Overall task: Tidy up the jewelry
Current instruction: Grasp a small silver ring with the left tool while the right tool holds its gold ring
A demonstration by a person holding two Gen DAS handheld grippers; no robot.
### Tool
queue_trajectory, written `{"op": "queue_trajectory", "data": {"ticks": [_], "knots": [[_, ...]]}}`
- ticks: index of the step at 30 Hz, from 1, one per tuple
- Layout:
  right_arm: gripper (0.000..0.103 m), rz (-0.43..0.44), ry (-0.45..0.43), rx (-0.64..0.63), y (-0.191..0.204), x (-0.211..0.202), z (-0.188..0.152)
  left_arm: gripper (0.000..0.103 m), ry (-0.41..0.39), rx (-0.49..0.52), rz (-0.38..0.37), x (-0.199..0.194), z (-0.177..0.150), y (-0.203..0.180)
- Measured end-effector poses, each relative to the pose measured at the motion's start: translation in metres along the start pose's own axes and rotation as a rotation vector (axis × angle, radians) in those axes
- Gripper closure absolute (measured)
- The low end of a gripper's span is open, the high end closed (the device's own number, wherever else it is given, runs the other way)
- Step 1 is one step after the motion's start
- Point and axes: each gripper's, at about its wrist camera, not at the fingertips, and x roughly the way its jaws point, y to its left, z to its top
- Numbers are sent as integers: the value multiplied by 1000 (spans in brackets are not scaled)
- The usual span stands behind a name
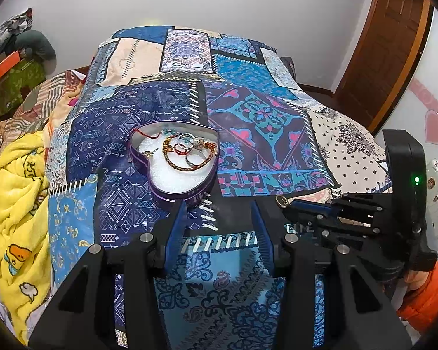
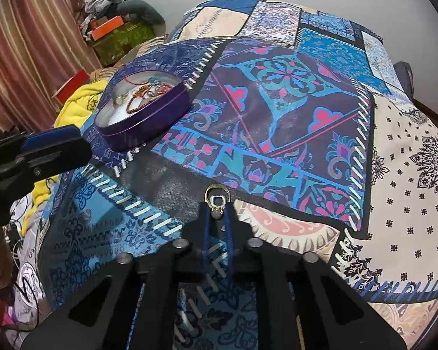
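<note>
Patchwork bedspread [image 2: 277,134]; right hand-held gripper [image 2: 217,204] pinches ring [image 2: 217,197], band upright.

A patchwork cloth [image 1: 248,122] in blue, purple and cream panels covers the raised surface. On its dark blue panel sits an open heart-shaped purple tin [image 1: 175,163], lined in white and holding bracelets and rings. A yellow blanket [image 1: 17,204] lies bunched along the left edge.

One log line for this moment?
left claw: open, empty, near tin | right claw: shut on ring, above quilt | tin: open, jewelry inside | ring not yet in tin
</note>
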Motion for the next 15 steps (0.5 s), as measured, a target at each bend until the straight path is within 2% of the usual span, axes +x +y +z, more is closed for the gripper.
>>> {"op": "queue_trajectory", "data": {"ticks": [8, 15], "knots": [[96, -11, -70, 26, -6, -23, 2, 58, 27, 26, -45, 11, 2, -17], [96, -34, -138, 60, -25, -50, 7, 58, 76, 100, -101, 39, 6, -50]]}}
